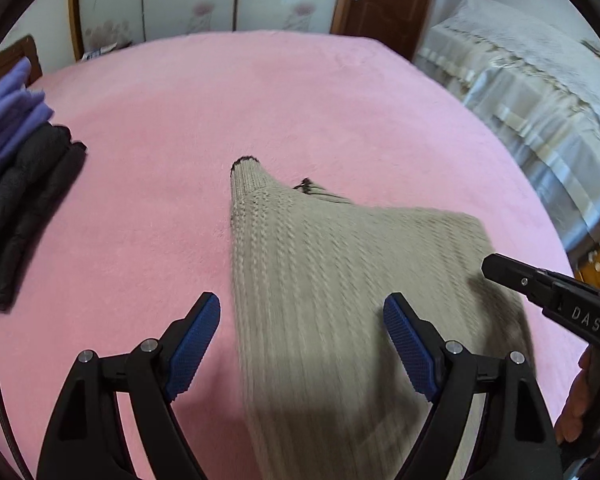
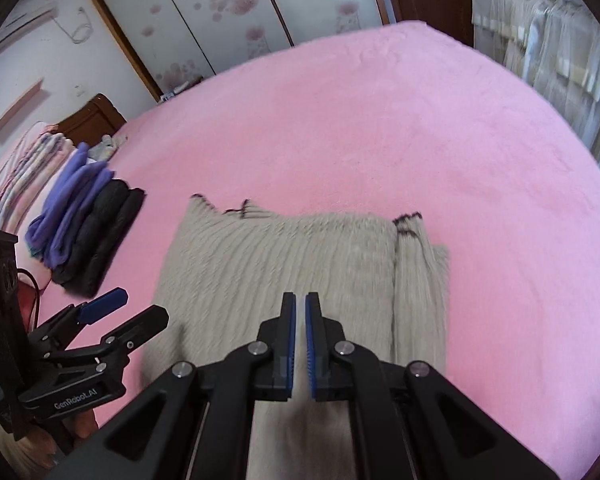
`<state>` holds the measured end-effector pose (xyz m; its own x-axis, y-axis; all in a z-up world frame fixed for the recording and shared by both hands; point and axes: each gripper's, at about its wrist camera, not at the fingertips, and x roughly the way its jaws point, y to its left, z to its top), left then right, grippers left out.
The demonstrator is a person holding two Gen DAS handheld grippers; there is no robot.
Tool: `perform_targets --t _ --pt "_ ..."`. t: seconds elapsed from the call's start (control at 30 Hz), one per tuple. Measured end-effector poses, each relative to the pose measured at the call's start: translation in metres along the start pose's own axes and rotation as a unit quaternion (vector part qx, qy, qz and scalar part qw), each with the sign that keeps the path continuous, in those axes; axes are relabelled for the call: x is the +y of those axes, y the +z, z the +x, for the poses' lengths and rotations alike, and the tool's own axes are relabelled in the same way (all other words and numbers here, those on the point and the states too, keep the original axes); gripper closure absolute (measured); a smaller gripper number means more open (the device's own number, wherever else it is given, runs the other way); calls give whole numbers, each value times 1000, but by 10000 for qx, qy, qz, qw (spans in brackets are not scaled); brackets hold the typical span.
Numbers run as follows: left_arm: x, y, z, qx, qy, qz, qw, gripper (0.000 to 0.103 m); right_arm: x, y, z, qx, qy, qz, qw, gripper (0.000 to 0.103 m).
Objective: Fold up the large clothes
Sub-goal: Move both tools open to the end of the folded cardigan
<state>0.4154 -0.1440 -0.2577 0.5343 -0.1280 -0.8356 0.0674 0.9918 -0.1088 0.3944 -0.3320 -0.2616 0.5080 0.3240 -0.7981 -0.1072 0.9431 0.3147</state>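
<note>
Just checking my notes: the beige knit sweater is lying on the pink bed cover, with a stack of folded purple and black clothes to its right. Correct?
Not quite. The stack of folded clothes lies to the left of the sweater, as the right wrist view shows. The sweater is beige knit and does lie on the pink bed cover.

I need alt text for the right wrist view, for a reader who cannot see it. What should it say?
A beige knit sweater lies partly folded on a pink bed, seen past the right gripper, whose jaws are shut and hold nothing. The left gripper stands open at the lower left, and a stack of folded purple and black clothes lies further left on the bed.
</note>
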Motion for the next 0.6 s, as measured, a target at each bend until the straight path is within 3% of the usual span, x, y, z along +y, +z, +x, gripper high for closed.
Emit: perform_targets --t 0.1,0.17,0.27,0.43,0.6 --pt "11 0 26 248 4 -100 9996 19 -14 4 24 221 -353 -154 9990 101" --pt "19 -5 32 300 -182 -320 9989 18 -28 2 26 217 -322 -73 9992 103" --pt "27 -10 38 343 -288 -484 9978 12 -42 -1 21 182 -272 72 9994 103" --pt "33 -9 42 477 -325 -599 9965 12 -35 -4 6 177 -233 -17 9996 103" --pt "24 -5 34 614 -160 -354 9974 12 -35 -9 -21 33 -150 198 9997 95"
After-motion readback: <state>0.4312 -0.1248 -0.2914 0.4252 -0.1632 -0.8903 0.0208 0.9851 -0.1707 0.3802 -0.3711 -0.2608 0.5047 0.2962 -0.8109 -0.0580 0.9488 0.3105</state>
